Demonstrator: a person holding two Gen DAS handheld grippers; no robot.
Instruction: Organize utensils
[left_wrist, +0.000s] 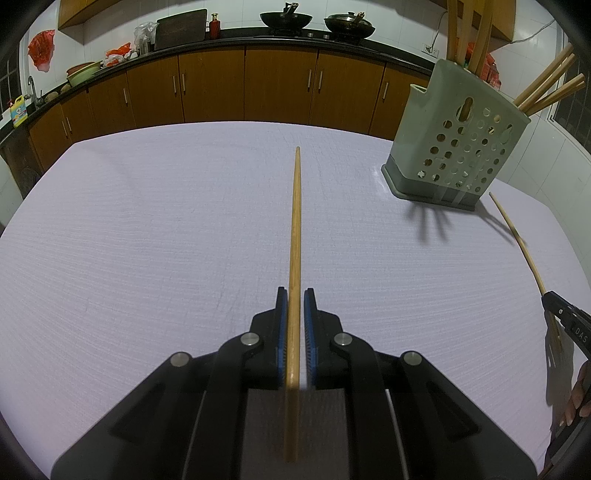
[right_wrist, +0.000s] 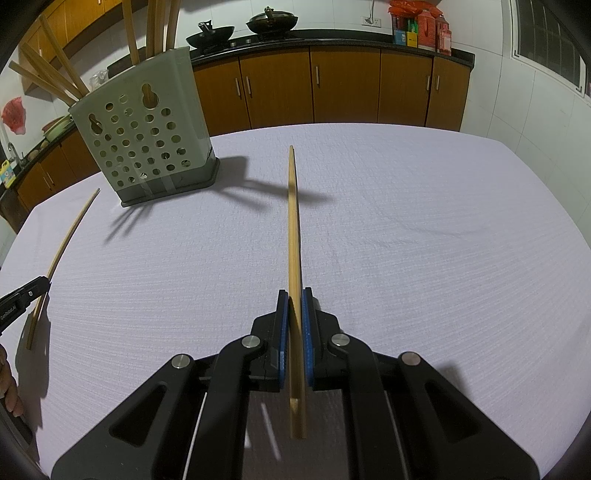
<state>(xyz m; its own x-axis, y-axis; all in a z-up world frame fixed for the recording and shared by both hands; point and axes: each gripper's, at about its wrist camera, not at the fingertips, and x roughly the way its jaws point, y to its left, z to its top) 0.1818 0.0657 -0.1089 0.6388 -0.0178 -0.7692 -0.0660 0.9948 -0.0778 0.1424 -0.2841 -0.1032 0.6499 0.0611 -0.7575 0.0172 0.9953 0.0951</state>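
My left gripper (left_wrist: 295, 295) is shut on a wooden chopstick (left_wrist: 295, 229) that points straight ahead above the white tablecloth. My right gripper (right_wrist: 294, 295) is shut on another wooden chopstick (right_wrist: 293, 229), also pointing forward. A grey perforated utensil holder (left_wrist: 458, 147) stands at the right in the left wrist view and at the left in the right wrist view (right_wrist: 147, 144), with several chopsticks standing in it. Each gripper shows at the edge of the other's view, holding its chopstick (left_wrist: 517, 240) (right_wrist: 62, 243).
The table (left_wrist: 147, 221) is covered with a white cloth. Behind it runs a kitchen counter with brown cabinets (left_wrist: 258, 88), two woks (left_wrist: 286, 20) on the stove, bottles and bowls. A window (right_wrist: 546, 40) is at the far right.
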